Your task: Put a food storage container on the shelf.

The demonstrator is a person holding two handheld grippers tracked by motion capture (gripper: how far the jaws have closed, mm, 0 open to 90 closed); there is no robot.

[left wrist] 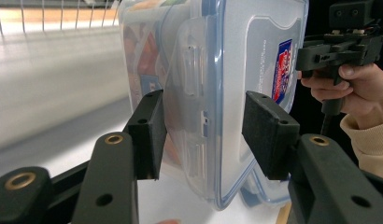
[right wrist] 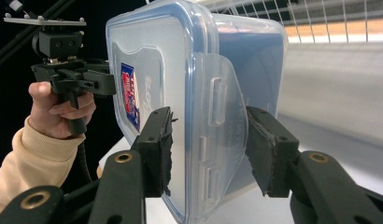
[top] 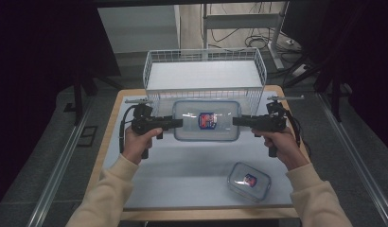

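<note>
Black jaws of the left tool (left wrist: 201, 135) clamp one short end of the large clear lidded container (top: 207, 120), pads on lid and base. Opposite, the right tool (right wrist: 208, 149) grips the other end likewise. Between both tools the container hangs above the bench (top: 182, 175), just before the wire basket (top: 205, 71); a smaller container (top: 249, 181) lies behind the right tool.

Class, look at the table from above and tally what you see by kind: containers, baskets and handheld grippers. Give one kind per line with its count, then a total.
Clear lidded containers: 2, the large container held between both grippers, and the small container near the table's front edge.
Wire baskets: 1, the white basket.
Grippers: 2, the left gripper and the right gripper.
Total: 5
</note>
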